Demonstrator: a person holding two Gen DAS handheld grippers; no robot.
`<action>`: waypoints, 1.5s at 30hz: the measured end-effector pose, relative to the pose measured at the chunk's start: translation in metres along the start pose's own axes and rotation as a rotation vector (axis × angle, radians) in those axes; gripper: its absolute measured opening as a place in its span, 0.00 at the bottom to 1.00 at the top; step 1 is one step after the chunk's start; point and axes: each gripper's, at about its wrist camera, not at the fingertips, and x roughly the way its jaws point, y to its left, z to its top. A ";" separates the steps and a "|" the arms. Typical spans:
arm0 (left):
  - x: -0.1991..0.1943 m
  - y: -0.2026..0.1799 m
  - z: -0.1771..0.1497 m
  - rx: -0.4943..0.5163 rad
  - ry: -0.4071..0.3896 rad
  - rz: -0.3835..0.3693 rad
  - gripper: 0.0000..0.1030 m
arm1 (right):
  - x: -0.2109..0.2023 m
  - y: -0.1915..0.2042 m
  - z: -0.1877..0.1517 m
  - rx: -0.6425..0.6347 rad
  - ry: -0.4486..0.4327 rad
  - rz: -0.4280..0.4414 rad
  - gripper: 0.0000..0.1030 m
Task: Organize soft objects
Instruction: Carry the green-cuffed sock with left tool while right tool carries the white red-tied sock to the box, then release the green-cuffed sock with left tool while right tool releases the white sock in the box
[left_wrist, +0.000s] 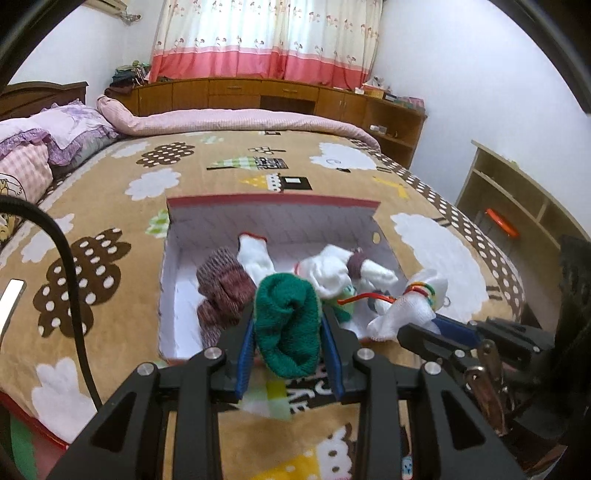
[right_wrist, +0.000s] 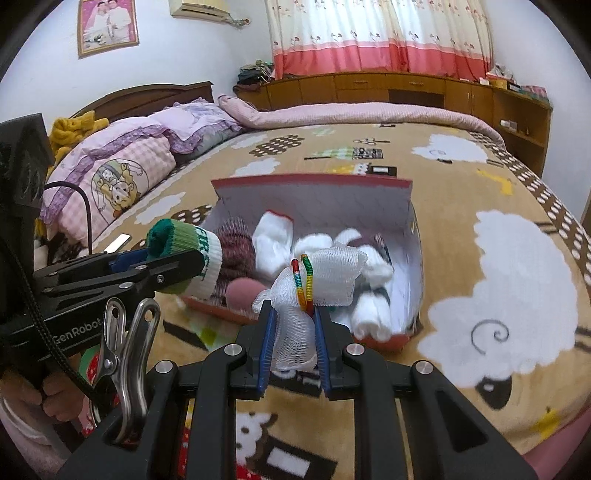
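The left gripper is clamped on a rolled green sock, its blue pads pressing both sides; the roll hides the fingertips and part of the box behind it. From the right wrist view the same sock shows a white cuff with green lettering, only partly readable.

The right gripper is closed tight on a white mesh bath puff with a rainbow cord loop — the puff bulges above the pads and covers what lies directly behind.

Both bundles hang over the near edge of an open red-rimmed box that sits on the brown patterned bedspread. Inside the box lie a maroon knit sock roll and several white sock rolls; how many is hard to tell, since they overlap and the held items block the near part. At the lower left of the right wrist view a hand grips the left gripper's handle, mostly cut off by the frame edge.
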 end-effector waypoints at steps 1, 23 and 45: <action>0.001 0.002 0.003 -0.002 -0.002 0.000 0.33 | 0.002 0.001 0.003 -0.002 -0.003 0.000 0.21; 0.063 0.023 0.043 -0.031 0.012 0.115 0.34 | 0.052 -0.014 0.048 -0.010 -0.038 -0.109 0.21; 0.116 0.030 0.048 -0.043 0.088 0.141 0.59 | 0.089 -0.035 0.053 0.030 0.003 -0.121 0.47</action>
